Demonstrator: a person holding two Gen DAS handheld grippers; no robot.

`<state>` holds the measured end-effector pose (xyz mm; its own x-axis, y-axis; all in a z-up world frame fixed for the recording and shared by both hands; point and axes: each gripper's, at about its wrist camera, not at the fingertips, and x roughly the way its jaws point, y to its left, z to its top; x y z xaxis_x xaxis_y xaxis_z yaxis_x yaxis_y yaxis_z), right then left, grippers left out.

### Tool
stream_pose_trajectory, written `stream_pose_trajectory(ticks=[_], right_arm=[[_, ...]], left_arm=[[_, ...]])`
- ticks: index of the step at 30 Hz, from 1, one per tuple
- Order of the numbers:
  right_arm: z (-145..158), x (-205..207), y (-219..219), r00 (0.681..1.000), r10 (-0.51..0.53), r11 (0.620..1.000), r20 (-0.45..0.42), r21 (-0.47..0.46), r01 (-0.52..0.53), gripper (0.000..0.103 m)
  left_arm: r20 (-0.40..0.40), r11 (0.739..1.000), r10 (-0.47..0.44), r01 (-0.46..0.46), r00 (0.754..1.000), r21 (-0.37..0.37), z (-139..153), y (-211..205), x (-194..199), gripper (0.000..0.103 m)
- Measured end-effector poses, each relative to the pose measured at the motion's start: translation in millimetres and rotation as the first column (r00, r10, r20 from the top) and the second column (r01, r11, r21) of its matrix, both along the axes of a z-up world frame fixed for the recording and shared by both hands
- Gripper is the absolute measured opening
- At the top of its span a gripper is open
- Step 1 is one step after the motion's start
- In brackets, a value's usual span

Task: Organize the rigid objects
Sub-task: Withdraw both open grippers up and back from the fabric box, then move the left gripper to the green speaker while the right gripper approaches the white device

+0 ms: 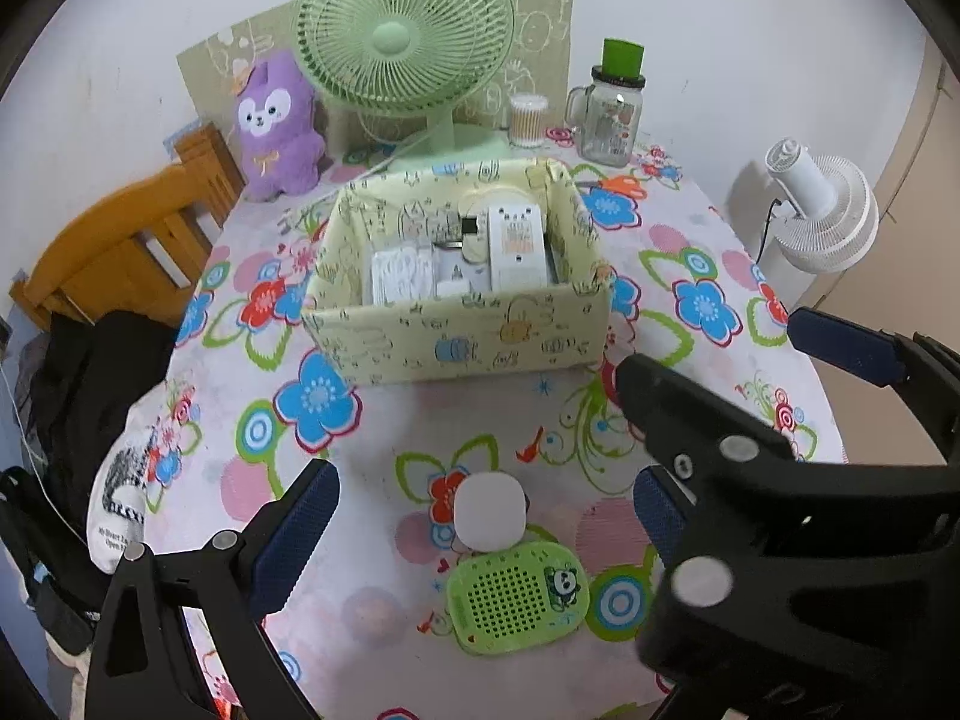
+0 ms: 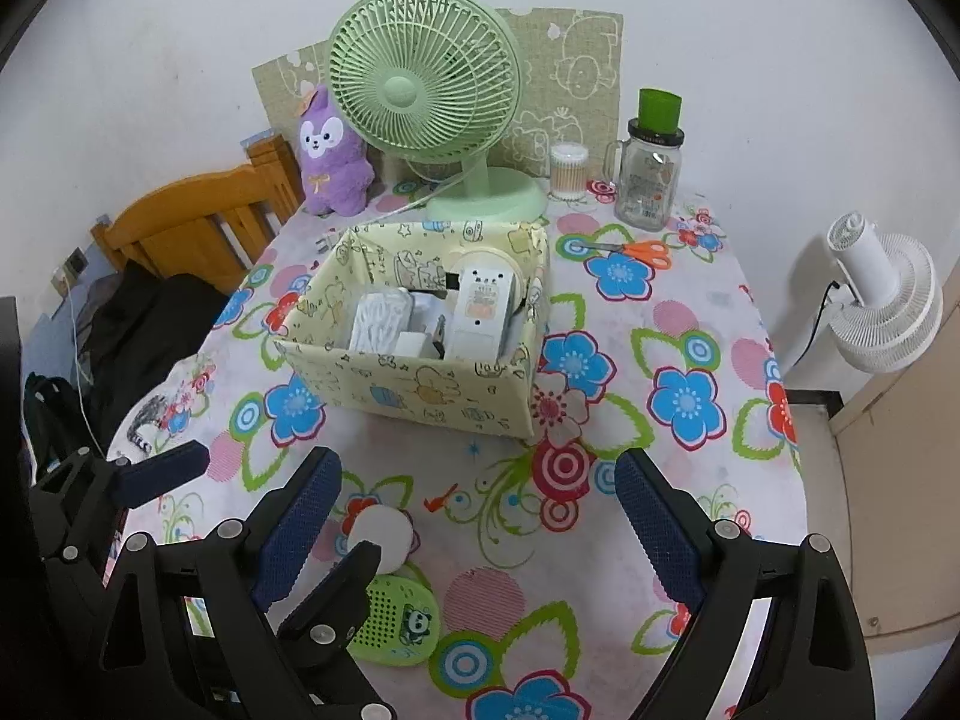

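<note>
A pale yellow patterned box [image 1: 462, 336] stands mid-table and holds several white items, among them a white remote-like device [image 1: 516, 246]; the box also shows in the right wrist view [image 2: 420, 384]. A white puck [image 1: 489, 510] and a green panda speaker [image 1: 516, 594] lie on the floral cloth near the front edge, between the fingers of my left gripper [image 1: 486, 516], which is open above them. My right gripper [image 2: 474, 510] is open and empty, just right of the puck [image 2: 381, 534] and the speaker [image 2: 396, 624]. It enters the left wrist view as a black clamp [image 1: 750, 450].
A green desk fan [image 1: 408, 42], a purple plush [image 1: 276, 126], a cotton swab jar [image 1: 528, 117] and a glass mug jar [image 1: 609, 114] line the table's back. Orange scissors [image 2: 636, 251] lie right of the box. A wooden chair [image 1: 126, 240] stands left, a white fan [image 1: 822, 210] right.
</note>
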<state>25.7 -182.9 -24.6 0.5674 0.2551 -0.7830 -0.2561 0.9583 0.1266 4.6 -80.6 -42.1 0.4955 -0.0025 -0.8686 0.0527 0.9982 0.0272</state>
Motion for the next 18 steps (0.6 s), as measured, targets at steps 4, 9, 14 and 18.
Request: stream_pose_trajectory(ticks=[4,9,14,18], right_arm=[[-8,-2,0,1.000,0.005,1.000,-0.010,-0.005,-0.005,0.094],[-21,-3,0,1.000,0.016,1.000,-0.022,-0.004,-0.016,0.094],[-36,-4,-1,0.999,0.020,1.000,-0.039,0.006,-0.020,0.094],[-45,-5,-3,0.999,0.012,1.000,-0.044,0.016,-0.011,0.094]], left_arm=[[-0.021,1.000,0.006,-0.006,1.000,-0.017,-9,3,-1,0.100],[-0.024,1.000,-0.002,0.001,1.000,-0.026,-19,2,-4,0.100],[-0.036,0.999,-0.013,0.012,0.999,-0.031,-35,2,-7,0.100],[-0.059,0.998,-0.005,0.002,0.998,-0.055,-47,3,-9,0.100]])
